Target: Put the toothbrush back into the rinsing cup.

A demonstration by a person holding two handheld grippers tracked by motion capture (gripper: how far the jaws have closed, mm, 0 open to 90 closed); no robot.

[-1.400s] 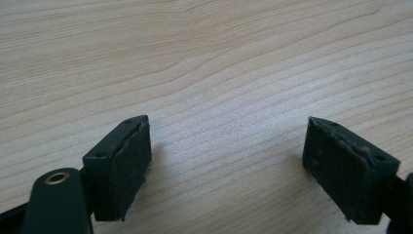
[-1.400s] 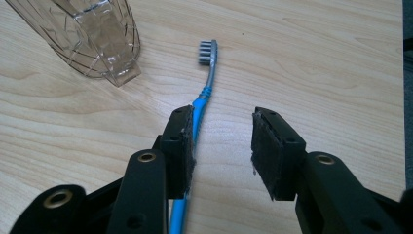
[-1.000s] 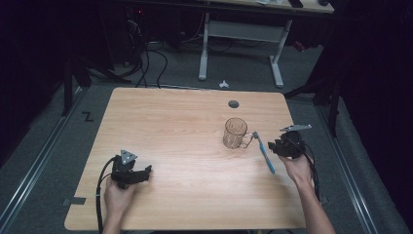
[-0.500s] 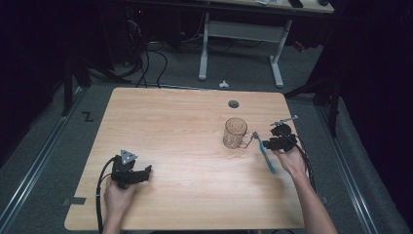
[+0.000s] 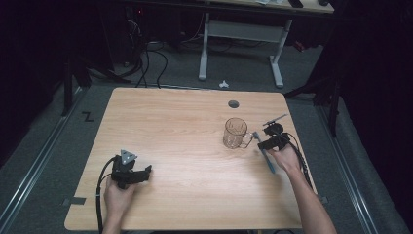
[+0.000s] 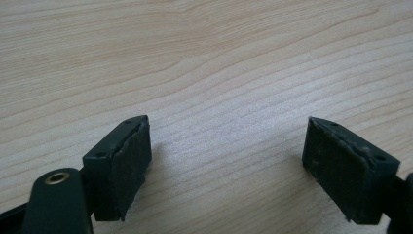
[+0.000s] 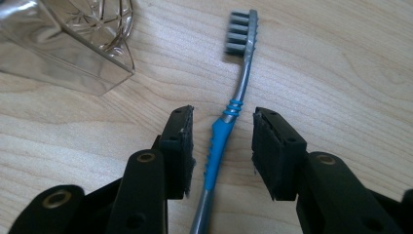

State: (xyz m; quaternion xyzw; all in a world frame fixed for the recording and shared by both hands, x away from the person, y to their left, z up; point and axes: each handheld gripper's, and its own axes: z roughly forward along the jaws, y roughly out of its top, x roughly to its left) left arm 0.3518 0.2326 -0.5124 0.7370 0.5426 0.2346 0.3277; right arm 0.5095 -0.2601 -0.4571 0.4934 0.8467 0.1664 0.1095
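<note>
A toothbrush (image 5: 266, 155) with a blue and grey handle lies flat on the wooden table (image 5: 170, 122), just right of a clear patterned glass mug (image 5: 235, 133). My right gripper (image 5: 261, 142) is lowered over the brush. In the right gripper view the handle (image 7: 219, 141) runs between the two pads without touching either. That gripper (image 7: 224, 114) is open, its jaws have just been opening a little, and the mug (image 7: 73, 44) is at upper left. My left gripper (image 5: 145, 171) rests on the table at the front left. It is open (image 6: 226, 141) over bare wood.
A round cable hole (image 5: 233, 104) sits in the table behind the mug. Past the far edge stand a white desk frame (image 5: 241, 34) and floor cables (image 5: 146, 63). The toothbrush lies near the table's right edge (image 5: 299, 146).
My right hand has moved left and slightly down, from right of the toothbrush to over its handle. The toothbrush, mug and left gripper have stayed put.
</note>
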